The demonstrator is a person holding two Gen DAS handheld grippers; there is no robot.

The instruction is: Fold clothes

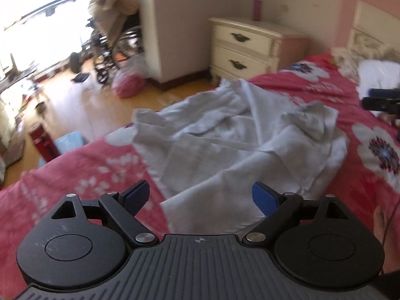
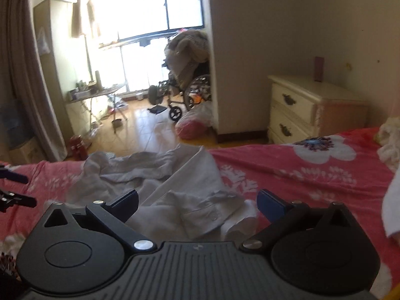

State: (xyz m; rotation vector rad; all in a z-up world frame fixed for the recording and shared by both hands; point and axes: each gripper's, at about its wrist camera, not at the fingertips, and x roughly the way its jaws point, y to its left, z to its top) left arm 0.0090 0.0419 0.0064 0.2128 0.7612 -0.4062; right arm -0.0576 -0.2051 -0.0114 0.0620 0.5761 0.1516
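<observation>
A crumpled pale grey garment (image 1: 225, 145) lies loosely spread on a red floral bedspread (image 1: 95, 170). My left gripper (image 1: 201, 195) hovers open just above the garment's near edge, nothing between its blue pads. At the far right edge of the left wrist view the right gripper (image 1: 382, 102) shows as a dark shape beyond the garment. In the right wrist view the same garment (image 2: 160, 182) lies ahead, and my right gripper (image 2: 197, 202) is open over its near folded part. The left gripper (image 2: 15, 187) appears at that view's left edge.
A cream two-drawer nightstand (image 1: 247, 47) stands by the bed with a dark red cylinder (image 1: 256, 10) on top. White bedding (image 1: 375, 72) is piled near the pink headboard (image 1: 370, 12). A wheelchair (image 2: 180, 92) heaped with clothes, a pink bag (image 2: 192, 125) and a red canister (image 1: 42, 142) stand on the wooden floor.
</observation>
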